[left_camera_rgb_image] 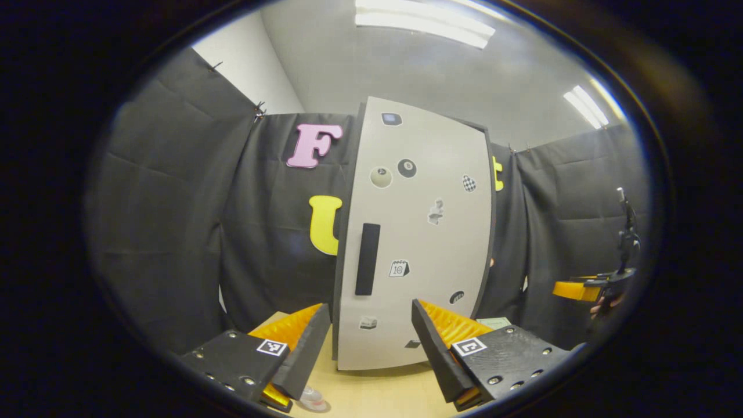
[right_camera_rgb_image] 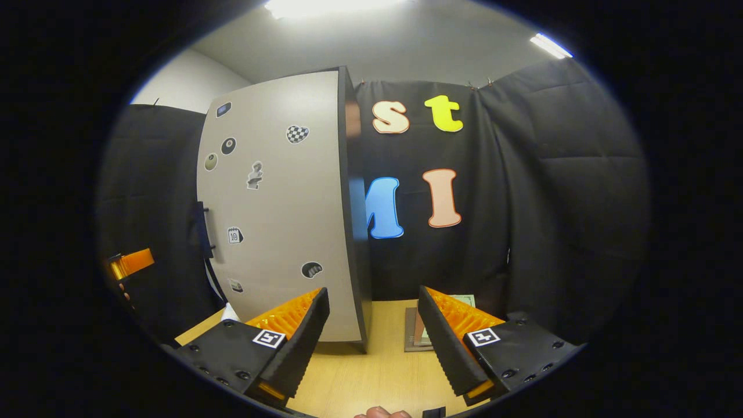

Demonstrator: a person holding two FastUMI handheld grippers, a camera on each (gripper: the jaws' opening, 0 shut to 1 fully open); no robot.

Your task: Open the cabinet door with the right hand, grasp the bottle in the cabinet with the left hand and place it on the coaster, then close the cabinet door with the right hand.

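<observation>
Cabinet door shut; right gripper view adds coaster beside cabinet.

Pale grey flat cabinet door with black edges, dotted with small stickers: one black-and-white checkered, one black ball, one cream ball. Black upright bar handle on that door. Light wood-grain tabletop, yellowish tan. Brown square coaster under a pale green card. Plain black cloth walls.
</observation>
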